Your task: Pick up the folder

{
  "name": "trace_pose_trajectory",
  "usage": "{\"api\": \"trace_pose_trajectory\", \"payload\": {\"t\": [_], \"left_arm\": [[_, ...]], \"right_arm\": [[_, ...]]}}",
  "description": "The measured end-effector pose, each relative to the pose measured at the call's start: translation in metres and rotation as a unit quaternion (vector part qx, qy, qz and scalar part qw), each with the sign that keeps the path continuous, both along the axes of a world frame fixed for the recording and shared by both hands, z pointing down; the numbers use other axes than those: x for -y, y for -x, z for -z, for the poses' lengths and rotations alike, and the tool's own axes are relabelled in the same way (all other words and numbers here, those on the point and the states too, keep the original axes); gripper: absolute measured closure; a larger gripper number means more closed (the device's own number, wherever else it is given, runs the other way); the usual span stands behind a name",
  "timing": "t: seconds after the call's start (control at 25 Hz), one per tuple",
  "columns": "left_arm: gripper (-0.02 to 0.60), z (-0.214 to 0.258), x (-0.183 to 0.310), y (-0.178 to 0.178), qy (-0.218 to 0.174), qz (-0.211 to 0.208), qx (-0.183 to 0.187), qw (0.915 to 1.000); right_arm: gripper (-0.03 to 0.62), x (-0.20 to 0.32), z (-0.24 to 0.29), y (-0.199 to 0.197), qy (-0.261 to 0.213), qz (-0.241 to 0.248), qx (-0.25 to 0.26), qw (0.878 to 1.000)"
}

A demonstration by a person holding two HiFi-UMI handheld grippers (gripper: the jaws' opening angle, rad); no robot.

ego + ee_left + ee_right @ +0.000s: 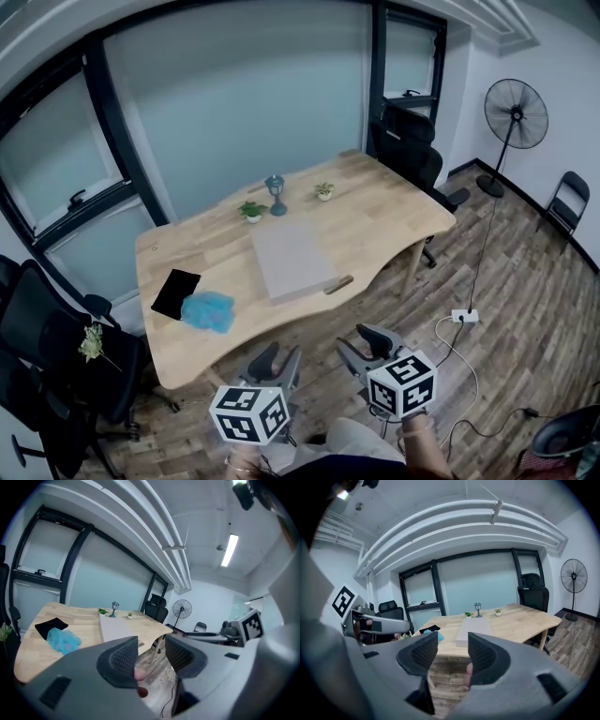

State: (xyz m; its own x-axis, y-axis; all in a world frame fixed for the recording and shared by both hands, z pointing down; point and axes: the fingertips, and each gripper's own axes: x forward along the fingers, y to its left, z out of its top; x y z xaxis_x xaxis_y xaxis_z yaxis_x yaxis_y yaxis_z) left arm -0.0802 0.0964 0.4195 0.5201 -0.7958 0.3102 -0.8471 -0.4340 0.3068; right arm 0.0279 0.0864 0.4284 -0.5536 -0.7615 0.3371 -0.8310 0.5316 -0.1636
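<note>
**Head view.** Only this view shows both tools together. The left gripper (278, 361) and the right gripper (367, 345), each with its marker cube, are held over the plank floor, short of the near edge of the curved pale wooden table (403, 220). It alone shows the white power strip (464, 316) on the floor.

**Gripper views.** The left gripper (150, 651) has its jaws apart with nothing between them, and so does the right gripper (452, 653). Each view catches the other tool at its edge.

**Task object.** The flat grey rectangular folder (291, 261) (117, 627) (473, 629) lies mid-table. Its long axis runs from the near edge towards the window, with the near end skewed rightward.

**Surroundings.** A short brown stick-like item (339, 284) lies just beside the folder's near right corner. A small dark lantern (276, 194) and two small potted plants (251, 212) (324, 191) stand beyond its far end. A black flat pad (176, 293) and a crumpled blue cloth (208, 310) lie to its left, well apart from it. The table's near edge lies between the tools and the folder.
</note>
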Motion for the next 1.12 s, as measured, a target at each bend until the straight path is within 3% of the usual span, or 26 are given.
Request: {"api": "trace_pose_trajectory", "payload": {"t": [1.12], "left_arm": [[0.391, -0.013, 0.103, 0.006, 0.023, 0.007, 0.004, 0.9997]], "right_arm": [[0.404, 0.109, -0.007, 0.001, 0.004, 0.004, -0.001, 1.000]]}}
